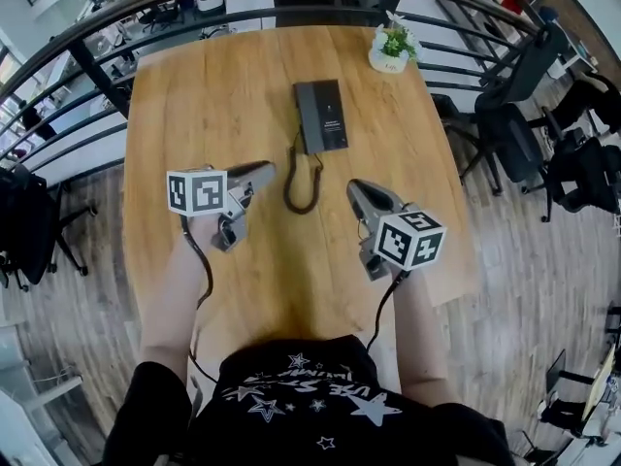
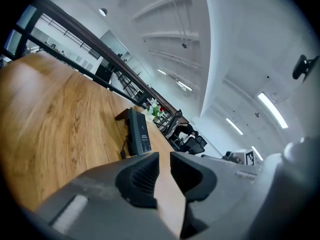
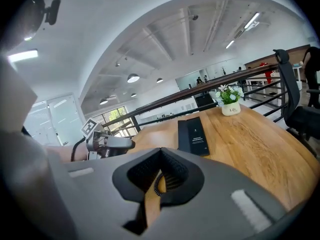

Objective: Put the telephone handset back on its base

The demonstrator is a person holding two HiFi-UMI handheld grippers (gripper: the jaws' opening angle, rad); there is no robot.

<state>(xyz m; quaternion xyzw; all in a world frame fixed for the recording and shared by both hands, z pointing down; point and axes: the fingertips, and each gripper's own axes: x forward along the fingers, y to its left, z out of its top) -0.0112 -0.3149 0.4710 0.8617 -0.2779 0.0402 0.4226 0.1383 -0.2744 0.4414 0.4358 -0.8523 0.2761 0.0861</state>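
Note:
A dark, flat telephone [image 1: 321, 115] lies at the far middle of the wooden table [image 1: 194, 115]. Its handset seems to rest along the base's left side. A black coiled cord [image 1: 303, 184] loops from it toward me. My left gripper [image 1: 266, 171] hovers left of the cord loop, its jaws a narrow gap apart with nothing between them [image 2: 165, 156]. To the right of the cord is my right gripper [image 1: 353, 188], jaw tips touching and empty [image 3: 161, 151]. Both gripper views show the telephone [image 2: 139, 134] [image 3: 194, 135] ahead, out of reach.
A small white pot with a green plant [image 1: 392, 47] stands at the table's far right corner. A black railing [image 1: 116, 27] runs behind the table. Office chairs [image 1: 514, 124] stand to the right, and a black chair [image 1: 24, 226] to the left.

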